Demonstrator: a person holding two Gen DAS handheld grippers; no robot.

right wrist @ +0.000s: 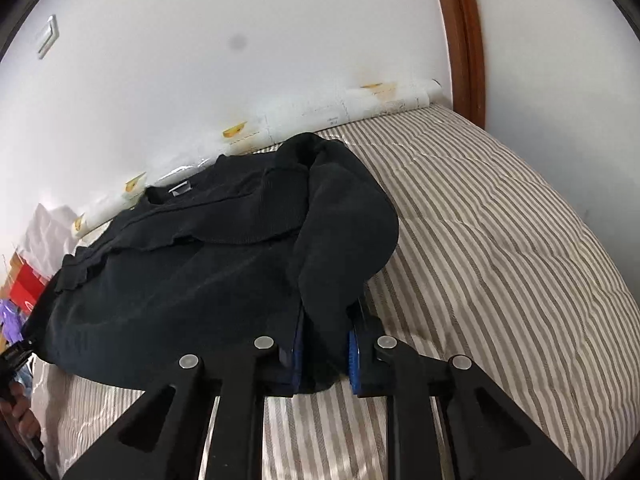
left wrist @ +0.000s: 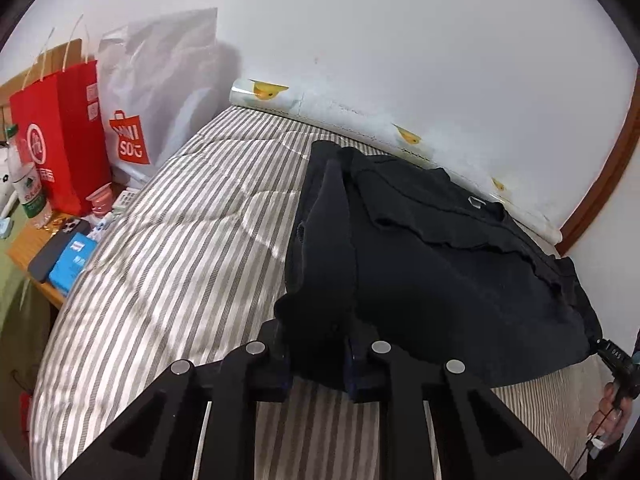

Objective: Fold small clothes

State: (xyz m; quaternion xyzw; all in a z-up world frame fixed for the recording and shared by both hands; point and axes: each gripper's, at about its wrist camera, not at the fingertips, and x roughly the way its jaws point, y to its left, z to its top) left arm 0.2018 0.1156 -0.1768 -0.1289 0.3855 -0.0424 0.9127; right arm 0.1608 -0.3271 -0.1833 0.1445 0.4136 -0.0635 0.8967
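A matt black knit sweater (right wrist: 208,264) is laid on a striped quilted cloth cover (right wrist: 500,248); a glossy wooden frame (right wrist: 466,40) is seen.

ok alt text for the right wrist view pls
The right hand-held gripper is shut on the near hem of a black top lying on a striped bed beside a white wall.

"MINISO" on white bag (left wrist: 132,136)

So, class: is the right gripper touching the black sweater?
Touching. The right wrist view shows the right gripper with its blue pads pressed on a bunched fold at the near hem of the black sweater.
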